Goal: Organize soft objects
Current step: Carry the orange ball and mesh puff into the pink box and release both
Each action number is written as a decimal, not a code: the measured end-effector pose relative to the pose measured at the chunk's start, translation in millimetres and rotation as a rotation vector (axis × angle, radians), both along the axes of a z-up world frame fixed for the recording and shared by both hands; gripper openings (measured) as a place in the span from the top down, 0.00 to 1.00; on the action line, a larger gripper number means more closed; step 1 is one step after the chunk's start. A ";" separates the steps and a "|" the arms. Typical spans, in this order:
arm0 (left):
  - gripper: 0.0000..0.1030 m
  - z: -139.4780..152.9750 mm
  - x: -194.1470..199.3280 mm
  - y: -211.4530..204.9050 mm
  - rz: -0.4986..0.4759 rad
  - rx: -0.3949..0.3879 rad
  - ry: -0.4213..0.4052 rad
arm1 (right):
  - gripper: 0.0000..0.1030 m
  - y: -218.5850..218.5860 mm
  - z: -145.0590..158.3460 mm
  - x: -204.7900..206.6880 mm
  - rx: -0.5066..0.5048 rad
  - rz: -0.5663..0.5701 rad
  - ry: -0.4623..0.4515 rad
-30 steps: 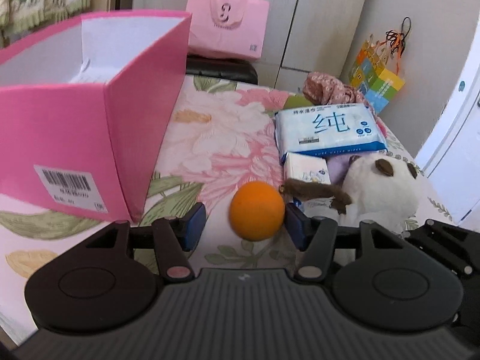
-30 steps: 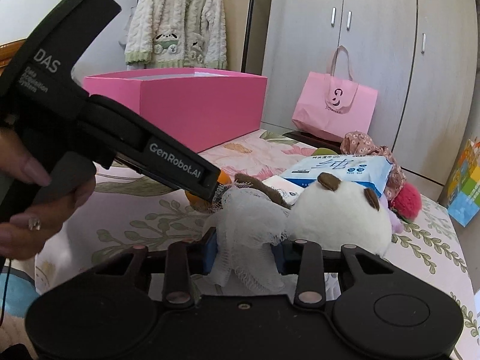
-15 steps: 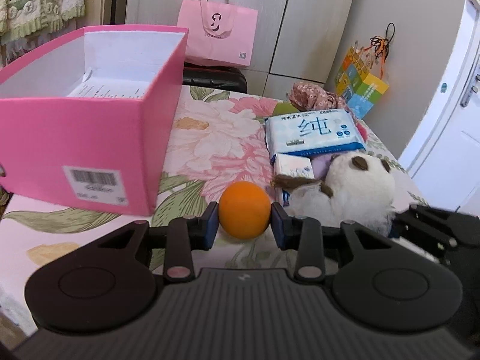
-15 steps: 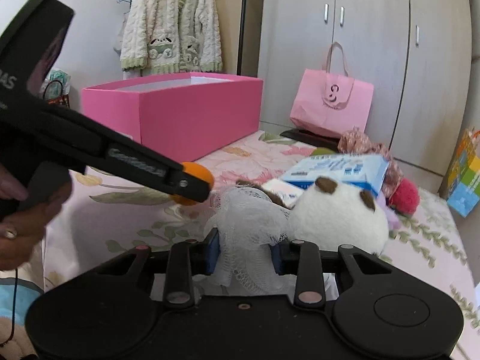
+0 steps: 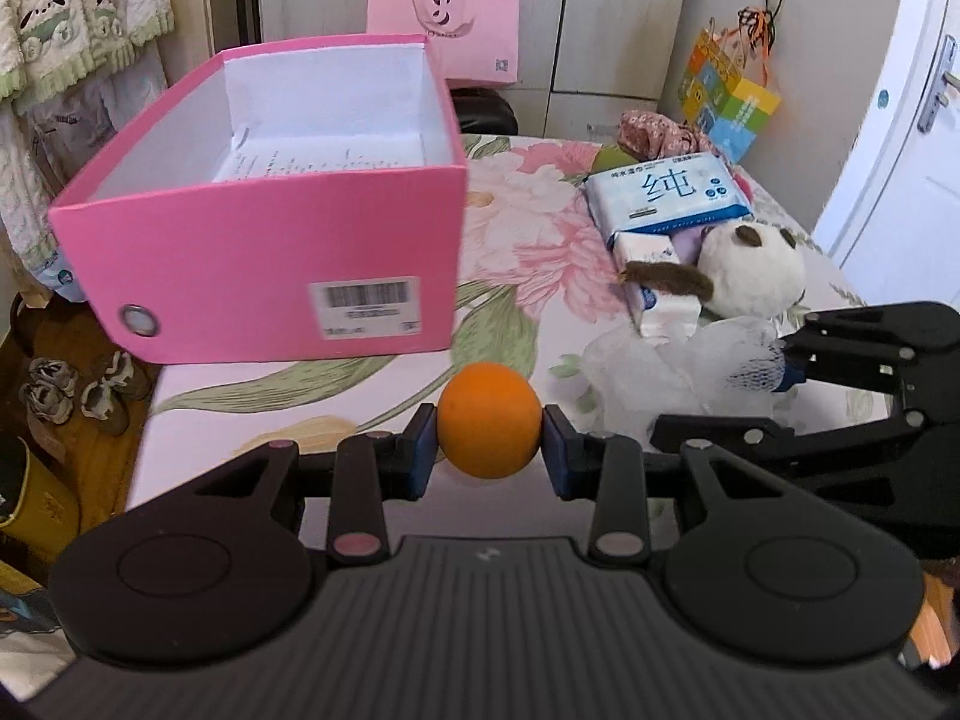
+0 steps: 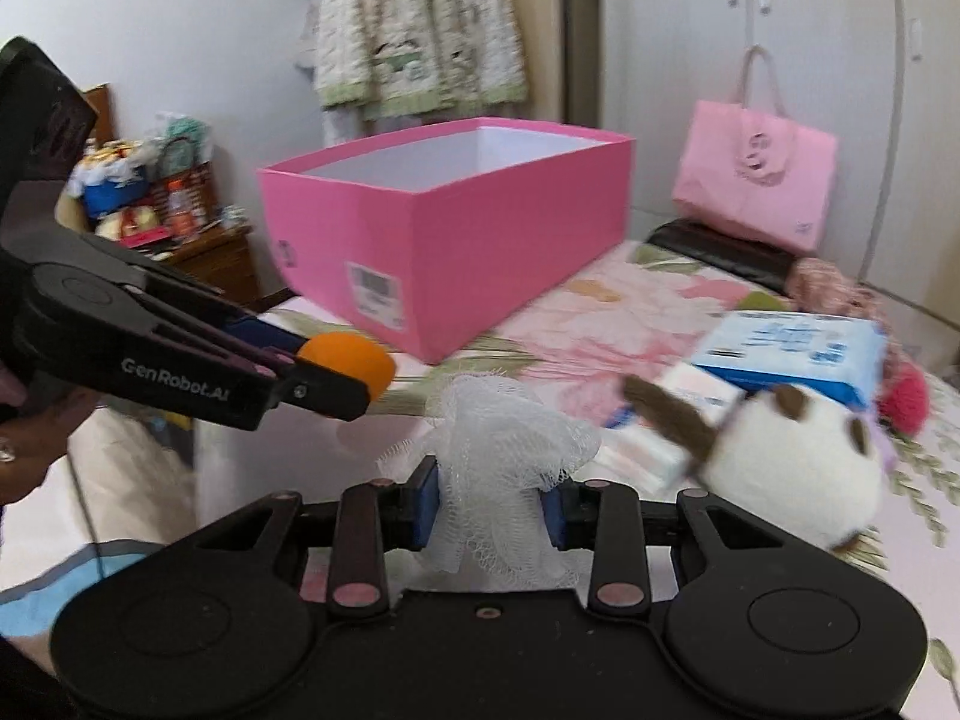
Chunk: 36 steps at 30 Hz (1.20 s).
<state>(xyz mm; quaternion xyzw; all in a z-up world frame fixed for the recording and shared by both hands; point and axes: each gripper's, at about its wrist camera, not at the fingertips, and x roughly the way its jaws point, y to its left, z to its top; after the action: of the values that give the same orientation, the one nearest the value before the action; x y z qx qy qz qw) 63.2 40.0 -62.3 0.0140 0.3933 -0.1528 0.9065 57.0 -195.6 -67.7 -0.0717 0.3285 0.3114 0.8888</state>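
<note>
My left claw (image 5: 489, 441) grips an orange ball (image 5: 488, 419): both blue pads press its sides, and the ball hangs clear above the bed (image 5: 528, 228), just in front of the pink box (image 5: 270, 276). My right claw (image 6: 489, 507) is closed on a white mesh sponge (image 6: 504, 450), whose netting bulges above and below the pads. In the left wrist view, that claw enters from the right edge with the sponge bunched at its tips (image 5: 666, 372).

The pink box stands open on the flowered bedspread with a barcode label on its near wall; printed paper lies on its floor, and I see no soft item inside it.

To the right of the box, 4 items lie together on the bed: a white plush toy (image 5: 750, 270) with brown ears, a small tissue packet (image 5: 651, 255) touching it, a larger blue-and-white wipes pack (image 5: 666, 198) just behind, and a patterned cloth bundle (image 5: 654, 132) at the far edge.

A pink bag (image 5: 444, 18) rests against the wardrobe behind the bed. In the right wrist view, a hand (image 6: 24, 420) holds the left claw's handle at the left edge.
</note>
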 end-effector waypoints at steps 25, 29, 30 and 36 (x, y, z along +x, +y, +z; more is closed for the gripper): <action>0.65 103.6 78.8 52.3 -0.021 0.045 -0.077 | 0.61 76.0 121.9 86.9 -0.030 0.242 -0.091; 0.65 104.8 114.5 57.2 0.020 0.032 -0.081 | 0.61 88.3 121.9 119.5 -0.034 0.213 -0.086; 0.65 103.3 125.9 59.5 0.034 0.027 -0.075 | 0.61 92.0 120.2 128.7 -0.034 0.209 -0.077; 0.65 72.1 178.4 71.3 0.077 0.019 0.007 | 0.60 117.8 90.3 179.3 -0.095 0.268 -0.024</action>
<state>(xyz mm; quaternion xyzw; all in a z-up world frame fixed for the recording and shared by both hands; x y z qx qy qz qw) 241.7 111.2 9.8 0.0070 0.3981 -0.1142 0.9102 236.2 -77.7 22.7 -0.1604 0.3196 0.4105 0.8388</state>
